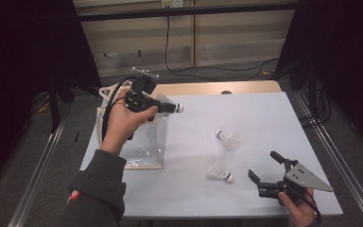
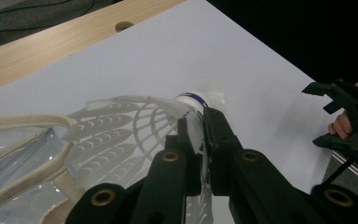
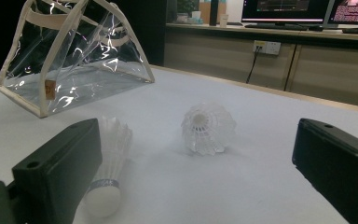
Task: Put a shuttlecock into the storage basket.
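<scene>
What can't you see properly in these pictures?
- High view: the feathers of the held shuttlecock are hidden by the left gripper and hand.
- Left gripper view: the clear bag is cut off by the left edge.
- Right gripper view: the near shuttlecock is partly behind a jaw of the right gripper.

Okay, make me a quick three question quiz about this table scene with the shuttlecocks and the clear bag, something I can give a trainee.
1. True or false: the left gripper is shut on a white feathered shuttlecock.
2. How many white shuttlecocks lie loose on the white table?
A. one
B. two
C. three
3. Fill in: the right gripper has its jaws ____.

Key:
1. True; its jaws clamp the skirt near the cork, beside the clear plastic bag with cream trim.
2. B; the far loose shuttlecock and the near loose shuttlecock lie apart.
3. open, with nothing between them.
</scene>
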Action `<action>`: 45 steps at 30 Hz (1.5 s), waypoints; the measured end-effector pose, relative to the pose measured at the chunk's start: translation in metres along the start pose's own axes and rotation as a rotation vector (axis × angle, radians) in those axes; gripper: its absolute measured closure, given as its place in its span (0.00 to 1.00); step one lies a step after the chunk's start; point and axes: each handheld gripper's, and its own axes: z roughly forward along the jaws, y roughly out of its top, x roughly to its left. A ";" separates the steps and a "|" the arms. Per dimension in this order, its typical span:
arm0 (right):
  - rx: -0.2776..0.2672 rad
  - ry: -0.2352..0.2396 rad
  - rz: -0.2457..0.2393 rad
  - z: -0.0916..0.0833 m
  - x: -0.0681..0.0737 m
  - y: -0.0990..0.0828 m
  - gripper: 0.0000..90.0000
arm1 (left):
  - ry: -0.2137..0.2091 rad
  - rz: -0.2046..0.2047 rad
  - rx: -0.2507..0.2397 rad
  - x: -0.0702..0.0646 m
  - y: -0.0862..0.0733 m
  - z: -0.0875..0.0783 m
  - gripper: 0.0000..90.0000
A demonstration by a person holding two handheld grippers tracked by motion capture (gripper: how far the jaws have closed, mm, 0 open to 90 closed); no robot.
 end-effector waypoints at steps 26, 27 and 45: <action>0.000 -0.001 -0.001 -0.001 -0.001 0.000 0.01 | 0.025 -0.027 -0.009 0.013 0.007 -0.002 0.96; 0.002 0.000 -0.002 -0.001 -0.001 0.000 0.02 | 0.027 -0.029 -0.011 0.014 0.008 -0.002 0.96; -0.002 0.003 -0.001 0.000 -0.001 0.000 0.01 | 0.052 -0.059 -0.010 0.026 0.011 -0.001 0.96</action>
